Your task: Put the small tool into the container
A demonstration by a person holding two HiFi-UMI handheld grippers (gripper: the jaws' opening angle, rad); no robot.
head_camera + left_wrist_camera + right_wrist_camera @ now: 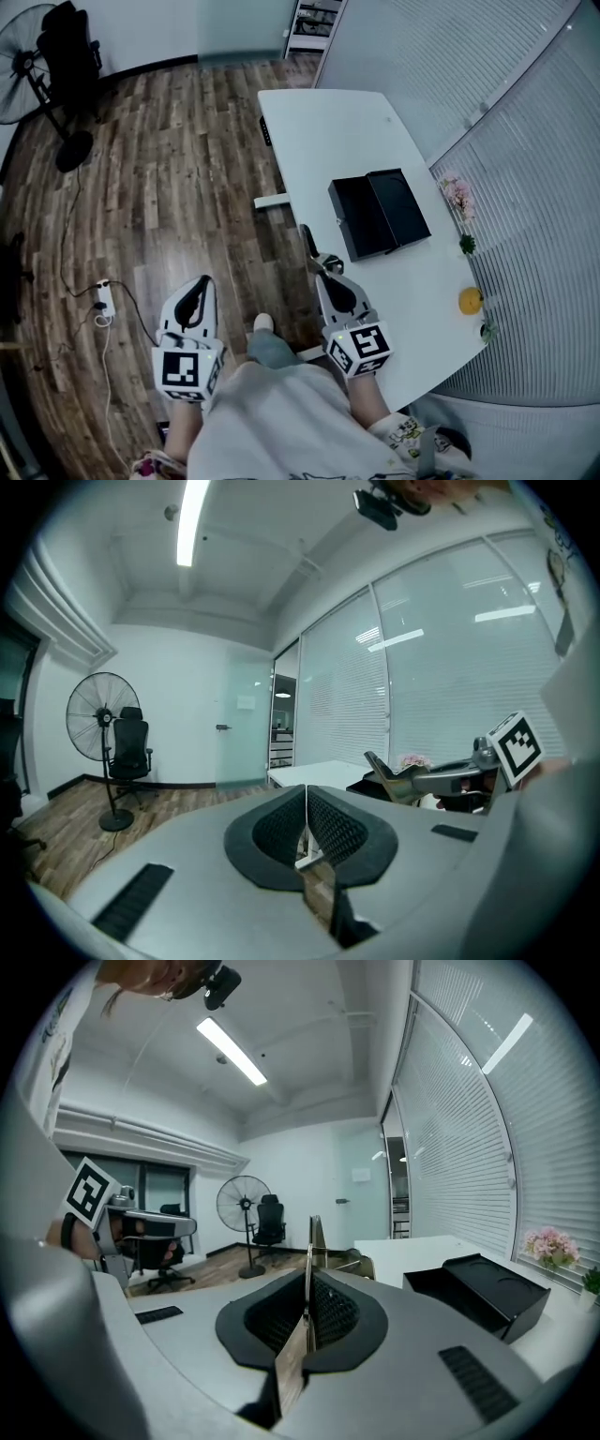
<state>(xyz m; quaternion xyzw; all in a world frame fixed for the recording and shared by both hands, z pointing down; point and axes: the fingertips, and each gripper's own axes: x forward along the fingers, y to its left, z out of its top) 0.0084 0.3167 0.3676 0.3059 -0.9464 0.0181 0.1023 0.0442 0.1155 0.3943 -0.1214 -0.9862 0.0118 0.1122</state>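
Left claw [201, 283] and right claw [306, 232] sit closed, empty. Locate the small tool first, unseen here, then open 1 claw wide before approaching the container [379, 213].

The head view looks steeply down from above the person. The brown plank floor [169, 187] fills the left of the frame and the white curved table [347, 131] the right. The left gripper [201, 283] and right gripper [325, 270] sit near, at the bottom.

Each of the 2 gripper views rides low just behind its own closed jaws and faces level across the room. The left gripper view shows the right gripper and its slender olive-grey tool [382, 767] at centre right. The right gripper view shows the left gripper at its left edge.

All 3 views share the table, the black standing fan [28, 66] and the pink flowers [457, 193]. The head and right gripper views share the black rectangular box [380, 214].
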